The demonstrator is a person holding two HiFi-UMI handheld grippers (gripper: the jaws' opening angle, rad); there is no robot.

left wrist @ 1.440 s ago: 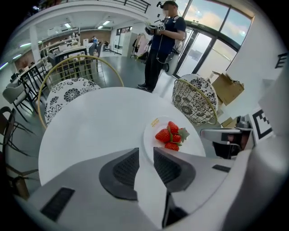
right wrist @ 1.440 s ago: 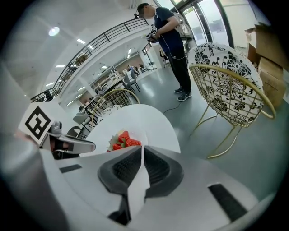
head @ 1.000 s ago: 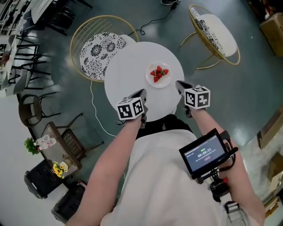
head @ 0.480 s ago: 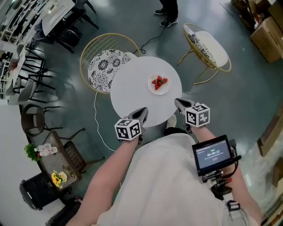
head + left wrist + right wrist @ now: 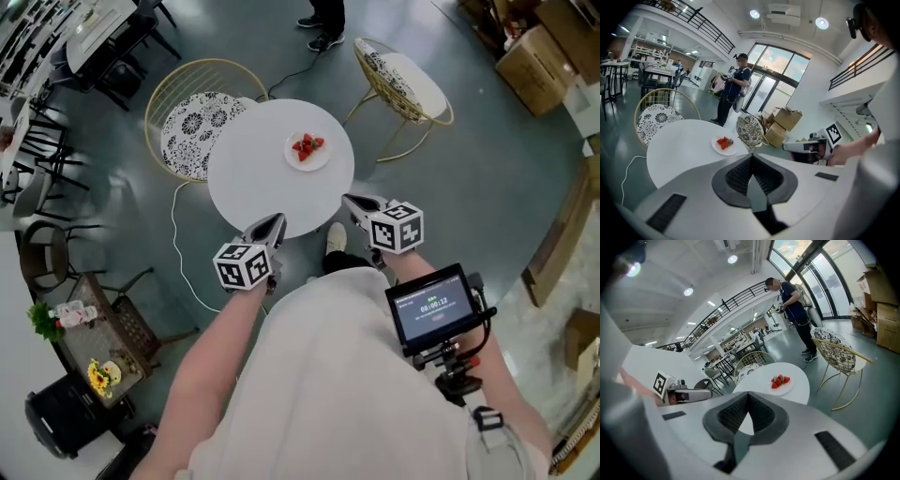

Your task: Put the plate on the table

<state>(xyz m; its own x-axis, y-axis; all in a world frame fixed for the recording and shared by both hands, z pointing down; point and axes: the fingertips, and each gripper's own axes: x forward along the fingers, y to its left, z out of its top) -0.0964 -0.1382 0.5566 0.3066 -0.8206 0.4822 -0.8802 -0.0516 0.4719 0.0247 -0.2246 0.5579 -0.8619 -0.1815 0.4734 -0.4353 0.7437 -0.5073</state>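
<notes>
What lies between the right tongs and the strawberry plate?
Only bare white tabletop lies between the right tongs and the plate. The head view shows it, and the right gripper view agrees.

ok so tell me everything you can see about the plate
The plate is small, round, white and shallow, and looks like ceramic. It lies flat on the round white table, off centre toward the far right side. A small pile of red strawberries sits on it. Nothing else touches it. The left gripper and right gripper are well short of it.
</notes>
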